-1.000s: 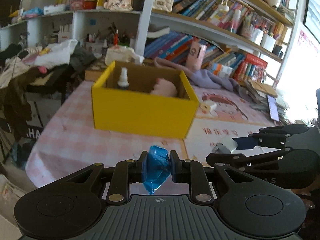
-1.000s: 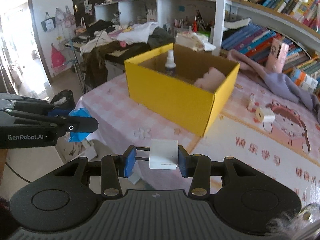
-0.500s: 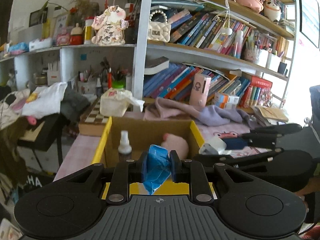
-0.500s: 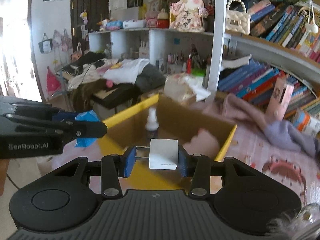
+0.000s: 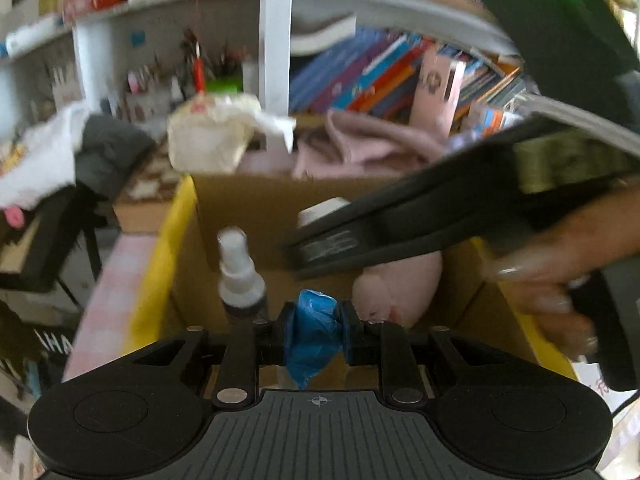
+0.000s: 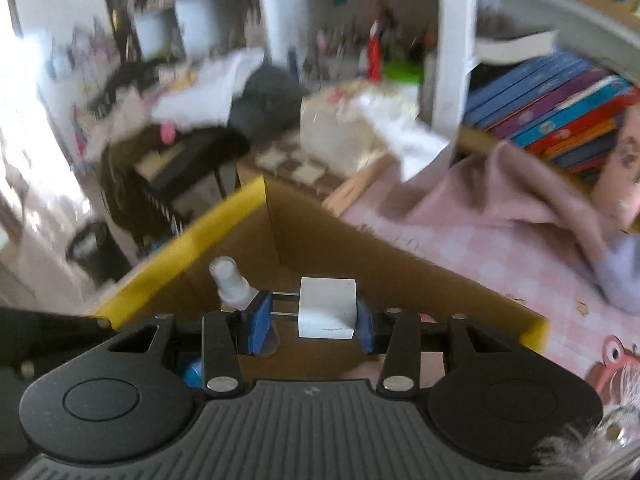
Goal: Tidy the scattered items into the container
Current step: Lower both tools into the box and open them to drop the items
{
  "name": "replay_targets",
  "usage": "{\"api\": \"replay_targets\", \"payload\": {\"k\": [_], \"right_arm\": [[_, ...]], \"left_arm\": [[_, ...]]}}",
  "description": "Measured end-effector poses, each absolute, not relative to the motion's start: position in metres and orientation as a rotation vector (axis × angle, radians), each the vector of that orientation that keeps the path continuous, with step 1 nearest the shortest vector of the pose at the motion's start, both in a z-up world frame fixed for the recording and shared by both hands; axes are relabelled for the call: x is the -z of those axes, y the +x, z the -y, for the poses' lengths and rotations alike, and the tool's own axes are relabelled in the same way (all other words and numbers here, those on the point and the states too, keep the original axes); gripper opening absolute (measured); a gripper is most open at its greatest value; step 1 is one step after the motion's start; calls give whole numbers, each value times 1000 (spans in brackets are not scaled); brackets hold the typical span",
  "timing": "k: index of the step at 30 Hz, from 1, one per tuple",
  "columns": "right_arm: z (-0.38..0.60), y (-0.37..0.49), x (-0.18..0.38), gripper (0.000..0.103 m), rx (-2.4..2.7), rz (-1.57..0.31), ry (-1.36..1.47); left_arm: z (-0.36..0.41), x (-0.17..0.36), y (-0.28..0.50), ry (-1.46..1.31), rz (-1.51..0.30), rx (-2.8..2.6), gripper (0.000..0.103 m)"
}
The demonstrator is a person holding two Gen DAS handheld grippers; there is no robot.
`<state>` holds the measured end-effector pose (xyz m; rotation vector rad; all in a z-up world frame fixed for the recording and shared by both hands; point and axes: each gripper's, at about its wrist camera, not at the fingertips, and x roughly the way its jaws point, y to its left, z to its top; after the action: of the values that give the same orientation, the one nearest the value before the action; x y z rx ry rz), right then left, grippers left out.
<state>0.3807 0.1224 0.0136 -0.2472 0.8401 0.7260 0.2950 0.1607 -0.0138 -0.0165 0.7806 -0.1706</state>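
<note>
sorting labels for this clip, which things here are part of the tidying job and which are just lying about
Part of the job:
- yellow box
- blue wad in the left hand-held gripper
- white block in the right hand-held gripper
- spray bottle and pink soft item, already in the box

Just lying about:
- books on the shelf
- pink cloth
- tissue pack

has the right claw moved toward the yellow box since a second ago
Yes. The right claw, shut on its white block, has advanced from short of the yellow box to over its open top.
</note>
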Motion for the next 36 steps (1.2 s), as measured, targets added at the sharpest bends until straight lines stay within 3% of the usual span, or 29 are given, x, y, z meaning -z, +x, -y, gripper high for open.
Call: {"api": "replay_targets", "payload": {"k": [6,17,19,22,29,36], "right_arm": [[-147,398,12,41,-734,-896,-398],[-146,403,30,44,-731,-956,-415],[-143,399,26,58,-736,-933,-399],[-137,392,13,72,-739,-881,-377],[-111,354,-32,75,-750,-722,-312],[-63,294,-80,82,-672,-505,-243]], "left_arm": [[-159,24,306,-36,-829,177,21],[-158,27,306,-51,-840,156,23],[-160,24,302,-70,-826,146,26],[-158,16,294,-60,-791,140,43],[-151,-14,259,-19,-678,161,68],[-147,-42,208,17,-553,178,79]]}}
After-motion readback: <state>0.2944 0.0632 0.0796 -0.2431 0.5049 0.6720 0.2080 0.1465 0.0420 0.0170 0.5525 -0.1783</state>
